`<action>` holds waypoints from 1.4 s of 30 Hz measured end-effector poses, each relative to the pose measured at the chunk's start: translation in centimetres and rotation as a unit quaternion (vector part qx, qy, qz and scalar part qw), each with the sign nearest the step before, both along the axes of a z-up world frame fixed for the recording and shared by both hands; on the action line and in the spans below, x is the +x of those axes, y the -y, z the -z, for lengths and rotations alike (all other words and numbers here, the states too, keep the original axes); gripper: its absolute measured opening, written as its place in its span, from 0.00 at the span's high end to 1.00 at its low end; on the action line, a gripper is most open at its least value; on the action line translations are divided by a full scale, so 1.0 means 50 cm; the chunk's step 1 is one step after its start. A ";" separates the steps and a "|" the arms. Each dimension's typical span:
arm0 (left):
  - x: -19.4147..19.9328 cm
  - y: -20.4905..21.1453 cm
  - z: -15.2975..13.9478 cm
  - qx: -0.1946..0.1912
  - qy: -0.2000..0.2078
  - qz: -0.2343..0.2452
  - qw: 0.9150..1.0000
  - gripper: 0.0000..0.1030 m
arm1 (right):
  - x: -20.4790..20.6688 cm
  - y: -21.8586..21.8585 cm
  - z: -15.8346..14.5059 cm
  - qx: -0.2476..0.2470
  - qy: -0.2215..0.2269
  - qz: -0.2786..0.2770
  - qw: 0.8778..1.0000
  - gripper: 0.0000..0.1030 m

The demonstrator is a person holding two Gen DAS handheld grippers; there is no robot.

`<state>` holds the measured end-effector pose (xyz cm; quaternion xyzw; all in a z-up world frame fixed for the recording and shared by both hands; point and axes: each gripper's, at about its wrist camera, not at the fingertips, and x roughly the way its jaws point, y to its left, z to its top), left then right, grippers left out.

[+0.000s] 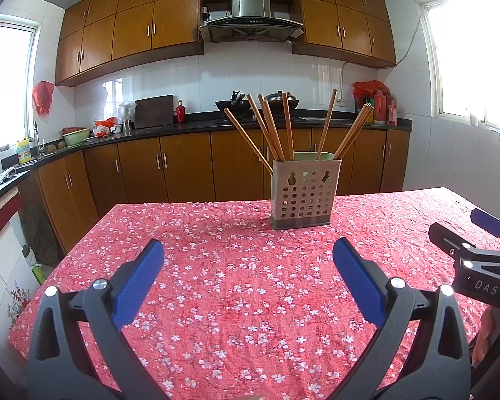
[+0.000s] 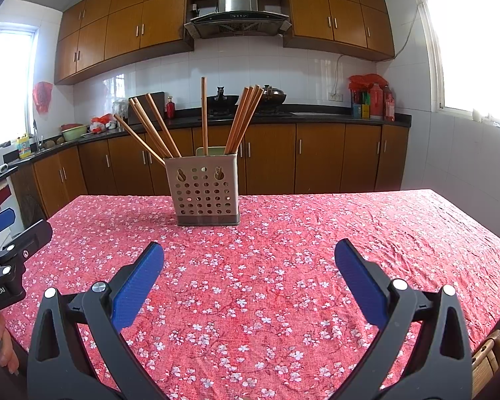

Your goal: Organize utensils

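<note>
A beige perforated utensil holder (image 1: 302, 195) (image 2: 206, 190) stands upright on the red floral tablecloth (image 1: 236, 286) (image 2: 283, 260), toward the far side. Several wooden chopsticks (image 1: 276, 130) (image 2: 156, 123) stand in it, fanned out to both sides. My left gripper (image 1: 248, 253) is open and empty, above the cloth, short of the holder. My right gripper (image 2: 249, 255) is open and empty too, with the holder ahead and slightly left. The right gripper shows at the right edge of the left wrist view (image 1: 463, 230); the left gripper shows at the left edge of the right wrist view (image 2: 13, 226).
Beyond the table runs a kitchen counter (image 1: 216, 123) with wooden cabinets (image 1: 190, 170), a wok, bottles and a sink at the left. The table's far edge lies just behind the holder. A wooden chair back (image 2: 486, 356) sits at the near right corner.
</note>
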<state>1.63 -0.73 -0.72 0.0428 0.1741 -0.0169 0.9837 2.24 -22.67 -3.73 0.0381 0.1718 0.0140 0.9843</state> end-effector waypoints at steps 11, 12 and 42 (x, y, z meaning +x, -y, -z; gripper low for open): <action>0.001 0.003 0.000 0.000 0.000 0.000 1.000 0.04 | 0.003 -0.004 0.005 0.000 -0.003 0.000 1.000 0.02; 0.001 0.004 0.000 0.000 0.000 0.000 1.000 0.04 | 0.003 -0.003 0.005 0.000 -0.003 0.000 1.000 0.02; 0.003 -0.002 0.007 -0.007 -0.005 0.000 1.000 0.04 | 0.004 -0.001 0.006 0.000 -0.004 0.000 1.000 0.02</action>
